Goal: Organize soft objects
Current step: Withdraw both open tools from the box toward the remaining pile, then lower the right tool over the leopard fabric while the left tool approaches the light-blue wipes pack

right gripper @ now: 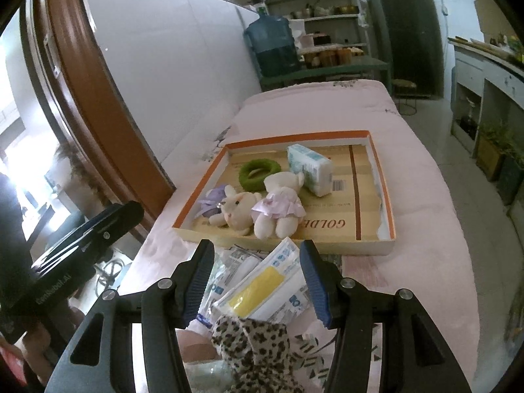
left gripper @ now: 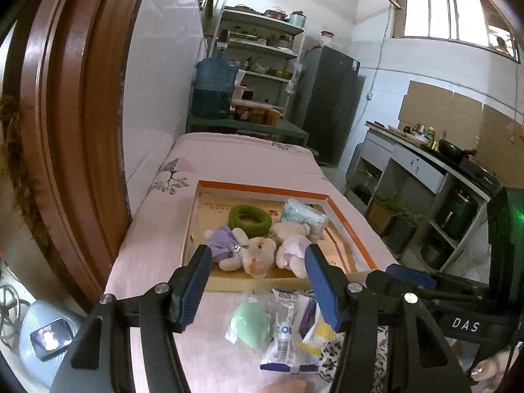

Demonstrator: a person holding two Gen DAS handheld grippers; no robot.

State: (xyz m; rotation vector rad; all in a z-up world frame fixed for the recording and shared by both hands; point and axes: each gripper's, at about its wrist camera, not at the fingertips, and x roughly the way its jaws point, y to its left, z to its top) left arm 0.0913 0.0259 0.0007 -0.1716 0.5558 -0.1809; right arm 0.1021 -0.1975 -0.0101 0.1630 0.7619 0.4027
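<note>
A shallow cardboard tray with an orange rim lies on the pink bed. It holds a plush bunny in purple, a plush bear in a pink dress, a green fuzzy ring and a tissue pack. Before the tray lie a pale green soft pad, plastic packets and a leopard-print cloth. My left gripper hovers open above the pad. My right gripper hovers open over the packets, holding nothing.
A brown door frame stands close on the left. Past the bed's far end are a blue water jug, shelves and a dark fridge. A kitchen counter runs along the right, across a strip of floor.
</note>
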